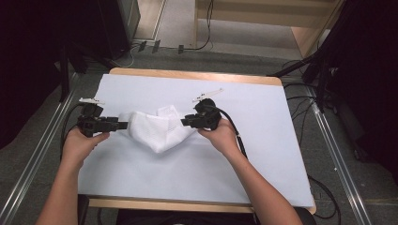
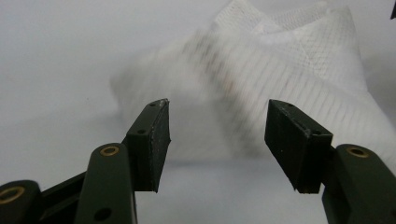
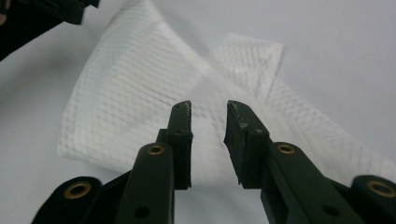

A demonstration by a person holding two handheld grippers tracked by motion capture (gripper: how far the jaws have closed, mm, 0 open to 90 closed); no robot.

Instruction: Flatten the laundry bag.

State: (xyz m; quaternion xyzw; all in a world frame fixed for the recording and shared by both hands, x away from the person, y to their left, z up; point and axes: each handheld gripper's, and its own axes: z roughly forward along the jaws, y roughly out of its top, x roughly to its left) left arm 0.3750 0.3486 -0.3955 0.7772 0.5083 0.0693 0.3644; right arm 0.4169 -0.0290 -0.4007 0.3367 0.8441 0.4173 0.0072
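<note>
White waffle-weave cloth (image 1: 157,131) lies crumpled mid-table on the pale sheet (image 1: 263,150): light, floppy, probably best pinched at a corner. Left gripper (image 1: 123,125) gapes wide at its edge; right gripper (image 1: 184,122) stands narrowly parted, holding nothing.

A: Soft overhead light is falling evenly on the pale surface (image 1: 141,183) in the high view, while the room around it is sinking into near black.

B: Any glare?

A: None; shadows under the white cloth (image 1: 157,131) are staying faint. In the left gripper view the cloth (image 2: 261,79) is smearing with motion blur (near edge worst). The right gripper view is looking sharper.
</note>
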